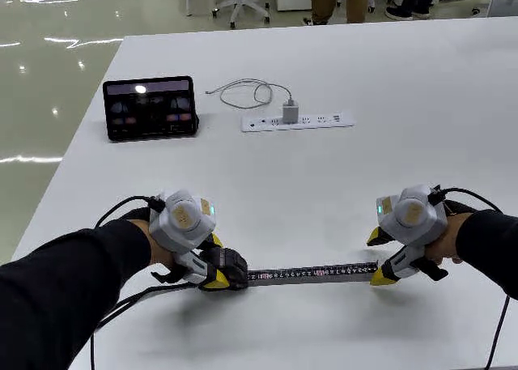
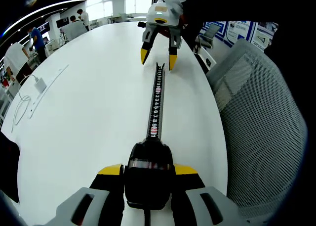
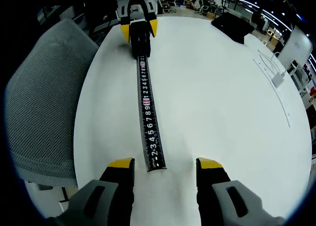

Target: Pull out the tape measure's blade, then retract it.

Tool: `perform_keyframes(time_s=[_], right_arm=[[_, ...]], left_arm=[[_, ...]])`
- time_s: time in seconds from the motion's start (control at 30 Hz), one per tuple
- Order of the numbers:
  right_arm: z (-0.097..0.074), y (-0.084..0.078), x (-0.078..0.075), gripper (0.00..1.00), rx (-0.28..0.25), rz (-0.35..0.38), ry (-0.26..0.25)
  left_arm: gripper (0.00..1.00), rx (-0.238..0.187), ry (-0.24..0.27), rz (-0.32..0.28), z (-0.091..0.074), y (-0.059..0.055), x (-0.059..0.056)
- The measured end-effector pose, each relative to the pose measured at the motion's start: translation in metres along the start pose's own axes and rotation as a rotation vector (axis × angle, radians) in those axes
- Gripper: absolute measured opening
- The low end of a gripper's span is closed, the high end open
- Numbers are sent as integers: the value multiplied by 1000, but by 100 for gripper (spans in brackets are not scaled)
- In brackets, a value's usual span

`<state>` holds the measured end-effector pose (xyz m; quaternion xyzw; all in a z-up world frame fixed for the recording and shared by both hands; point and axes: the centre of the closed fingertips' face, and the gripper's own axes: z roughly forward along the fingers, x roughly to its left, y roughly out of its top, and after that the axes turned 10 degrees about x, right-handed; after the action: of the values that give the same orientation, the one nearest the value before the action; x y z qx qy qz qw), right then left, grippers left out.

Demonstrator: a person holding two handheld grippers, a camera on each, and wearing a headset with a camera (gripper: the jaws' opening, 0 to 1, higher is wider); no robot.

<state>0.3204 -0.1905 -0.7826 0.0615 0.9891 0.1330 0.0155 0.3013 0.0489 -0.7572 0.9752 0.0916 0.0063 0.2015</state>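
Head view, left tongs (image 1: 215, 262) half-covering tape measure (image 1: 235, 266), blade (image 1: 312, 273) numerals unreadable

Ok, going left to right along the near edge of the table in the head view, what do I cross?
First the left gripper, shut on the tape measure case → blade → right gripper, jaws open around the blade's tip.

The black tape measure case (image 1: 233, 266) sits at the near left of the white rectangular table (image 1: 364, 103), clamped between the jaws of the left gripper (image 1: 217, 262). Its black graduated blade (image 1: 312, 273) lies flat on the table and runs right to the right gripper (image 1: 377, 258), whose jaws stand apart on either side of the tip. A black tablet (image 1: 150, 108) stands at the far left. A white power strip (image 1: 298, 121) lies to its right.
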Motion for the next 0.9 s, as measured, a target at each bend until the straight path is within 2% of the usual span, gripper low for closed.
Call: perform_keyframes(time_s=[0.27, 0.37, 0.5, 0.53, 0.6, 0.67, 0.77, 0.83, 0.9], right_arm=[[0, -13, 10, 57, 28, -10, 17], [1, -14, 14, 59, 34, -17, 22], [-2, -12, 16, 62, 20, -10, 25], [-3, -10, 16, 63, 13, -7, 23], [-4, -10, 15, 65, 8, 0, 21], [-6, -7, 16, 68, -2, 2, 19], [-8, -5, 15, 72, -9, -1, 5], [-8, -4, 13, 81, -19, 4, -12], [-9, -4, 11, 83, -24, 28, -13]], left_arm=[[33, 17, -4, 22, 0, 1, 1], [34, 21, -1, 11, 0, 0, 0], [37, 52, 15, -5, 0, -8, 2], [39, 59, 13, -3, 0, -11, 1], [51, 86, 11, -38, 1, -18, 1], [64, 92, 19, -41, 1, -22, 2], [71, 90, 20, -58, -3, -24, 2], [74, 81, 28, -71, -5, -24, 4], [81, 74, 39, -83, -7, -25, 7]])
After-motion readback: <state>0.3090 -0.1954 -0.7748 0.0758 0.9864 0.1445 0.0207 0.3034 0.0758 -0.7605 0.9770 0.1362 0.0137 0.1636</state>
